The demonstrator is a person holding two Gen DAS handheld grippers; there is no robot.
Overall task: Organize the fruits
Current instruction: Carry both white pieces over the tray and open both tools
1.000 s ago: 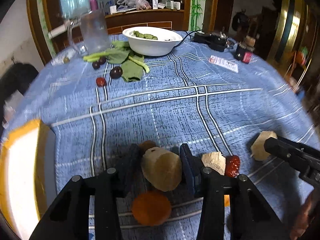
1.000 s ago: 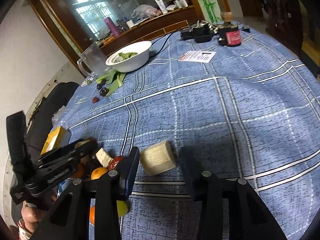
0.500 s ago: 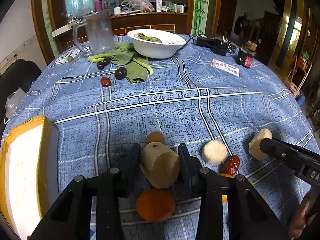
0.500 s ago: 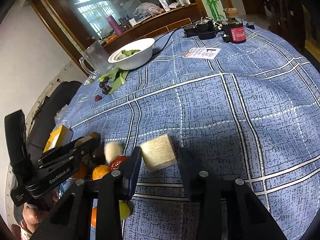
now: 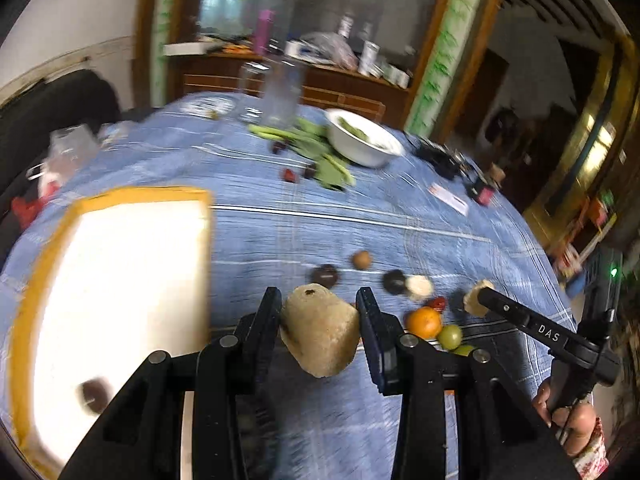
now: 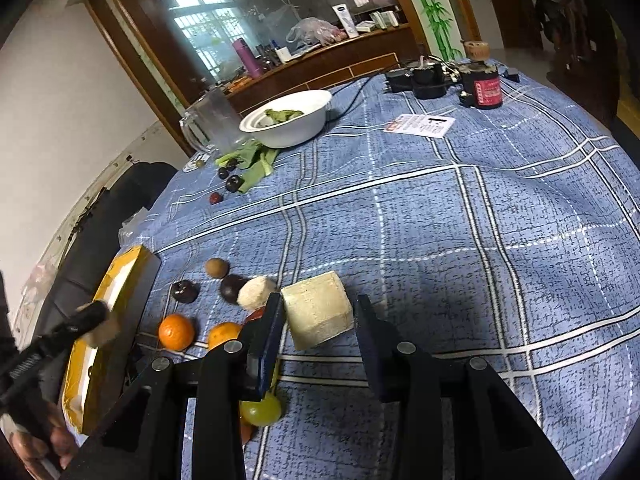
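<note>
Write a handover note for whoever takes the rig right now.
Left hand-held gripper: shut on a tan peeled fruit chunk, lifted beside the yellow-rimmed white tray.
Right hand-held gripper: jaws around a pale cube-shaped fruit chunk; the left finger touches it, a gap shows on the right, so the grip is unclear.
Done: one dark round fruit lies in the tray.
Left: two oranges, green grapes, dark plums, a brown round fruit, a pale round piece and a red date remain on the blue checked tablecloth.

Blue plaid tablecloth [image 6: 440,216], yellow-rimmed white tray [image 5: 120,280]
</note>
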